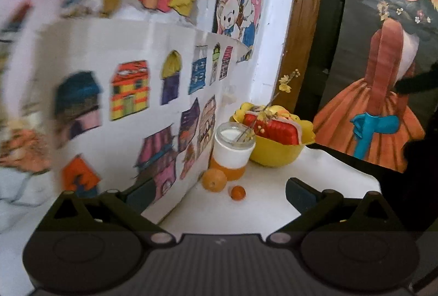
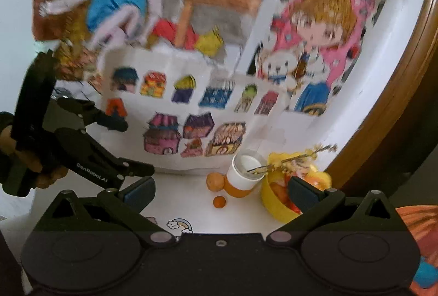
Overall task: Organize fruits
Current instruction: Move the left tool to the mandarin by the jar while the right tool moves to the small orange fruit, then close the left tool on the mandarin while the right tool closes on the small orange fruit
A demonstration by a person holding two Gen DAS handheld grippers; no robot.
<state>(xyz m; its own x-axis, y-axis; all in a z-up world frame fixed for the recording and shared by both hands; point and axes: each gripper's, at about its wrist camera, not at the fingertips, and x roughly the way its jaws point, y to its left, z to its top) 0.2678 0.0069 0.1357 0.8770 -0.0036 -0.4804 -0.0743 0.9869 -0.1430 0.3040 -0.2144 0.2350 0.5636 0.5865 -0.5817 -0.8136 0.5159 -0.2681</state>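
Left gripper (image 1: 219, 192) and right gripper (image 2: 221, 190): both spread wide, grasping nothing. Large orange (image 1: 214, 179) and small orange (image 1: 237, 192) on white table (image 1: 328, 172), beside jar (image 1: 234, 148). Yellow bowl (image 1: 276, 153) just behind, holding fruit.

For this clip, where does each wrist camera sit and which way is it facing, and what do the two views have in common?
Left wrist: on the left gripper, looking forward along its open jaws at the yellow bowl, the white-capped jar, a large orange and a small orange in the corner; no hand shows.
Right wrist: on the right gripper, jaws open, facing the same corner; the left gripper and the hand holding it show at left.
Shared: bowl, jar, both oranges, house drawings.
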